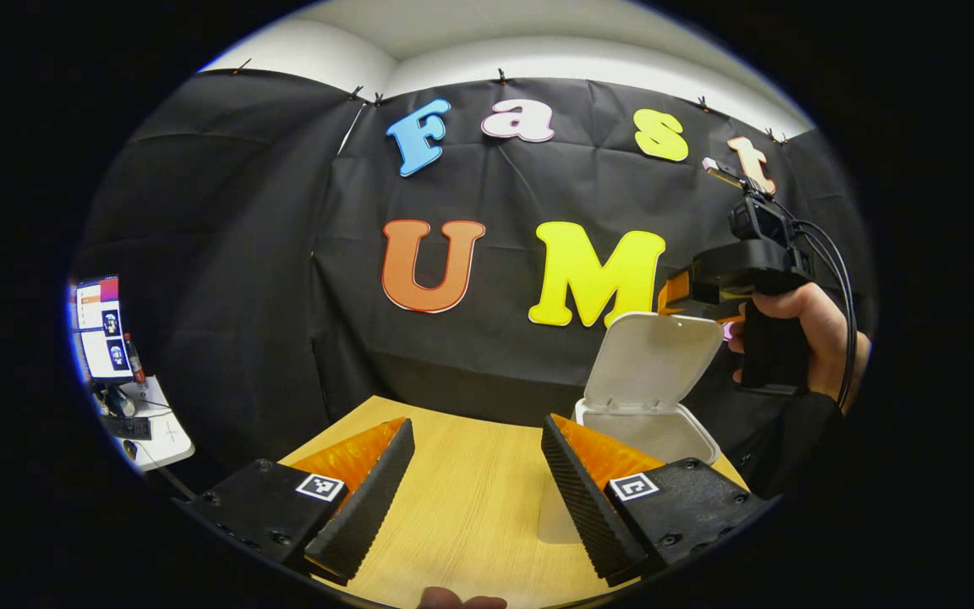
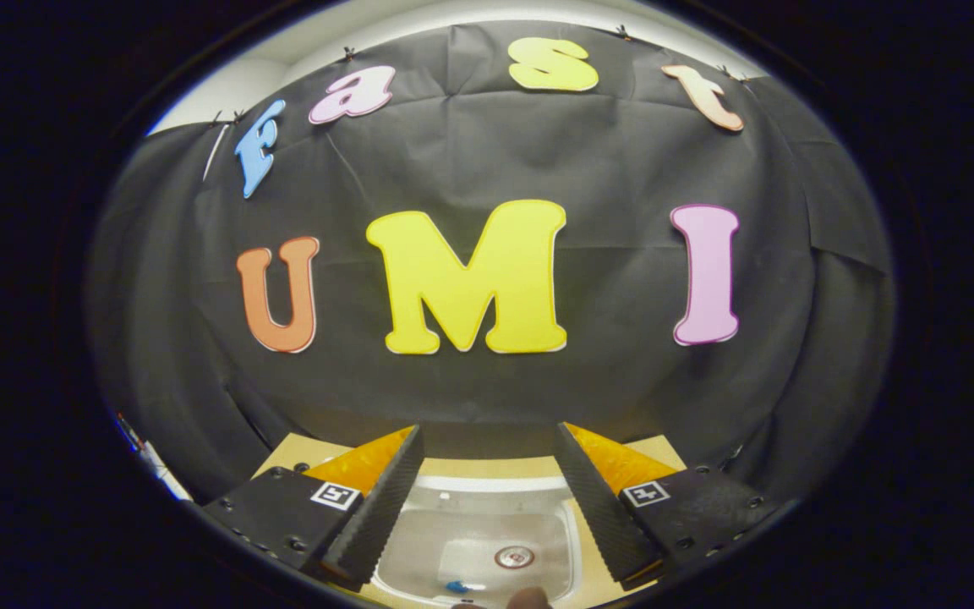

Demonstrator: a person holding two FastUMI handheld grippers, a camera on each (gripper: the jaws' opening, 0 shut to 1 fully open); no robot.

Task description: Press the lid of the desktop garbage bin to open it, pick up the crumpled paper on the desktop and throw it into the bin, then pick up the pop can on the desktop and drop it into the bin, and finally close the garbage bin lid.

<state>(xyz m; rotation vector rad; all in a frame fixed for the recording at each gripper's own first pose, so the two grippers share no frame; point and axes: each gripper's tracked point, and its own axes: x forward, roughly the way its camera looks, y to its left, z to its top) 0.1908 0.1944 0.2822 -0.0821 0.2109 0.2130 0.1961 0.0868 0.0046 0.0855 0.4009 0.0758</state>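
Wood desktop (image 1: 470,482): bin (image 1: 652,431) lid (image 1: 652,359) up, both grippers open.

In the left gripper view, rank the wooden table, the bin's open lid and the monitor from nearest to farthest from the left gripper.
1. Wooden table, directly beneath the left gripper.
2. Bin's open lid, ahead to the right, standing upright.
3. Monitor, far off at the left edge.

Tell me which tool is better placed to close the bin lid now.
Right. The right tool hangs open just above the bin, beside its raised lid; the left tool is over the table.
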